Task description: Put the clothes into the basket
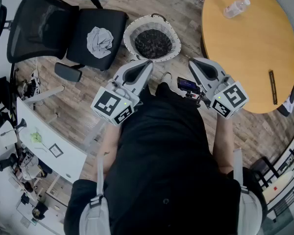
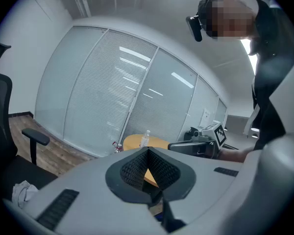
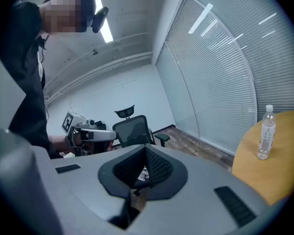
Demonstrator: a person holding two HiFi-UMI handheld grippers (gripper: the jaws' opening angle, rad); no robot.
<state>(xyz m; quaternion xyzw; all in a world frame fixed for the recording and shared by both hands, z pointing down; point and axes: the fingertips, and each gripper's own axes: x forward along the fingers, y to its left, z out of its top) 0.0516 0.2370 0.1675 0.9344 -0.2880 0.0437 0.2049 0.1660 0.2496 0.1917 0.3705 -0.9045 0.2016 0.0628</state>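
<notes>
Though not yet touched, ready for pickup at upper left: pale grey garment (image 1: 100, 41), crumpled on the seat of a black office chair (image 1: 39, 26). Just right of it, upper centre, round white basket (image 1: 132, 28) on the floor, dark inside, contents unclear; set near the chair, probably to keep the carry short. Centre left, left gripper (image 1: 148, 62), jaws closed on nothing. Centre right, right gripper (image 1: 192, 62), likewise closed and empty. Both held side by side, aimed toward the basket, likely poised before reaching. Upper right, round wooden table (image 1: 250, 53) with a water bottle (image 1: 236, 7).
</notes>
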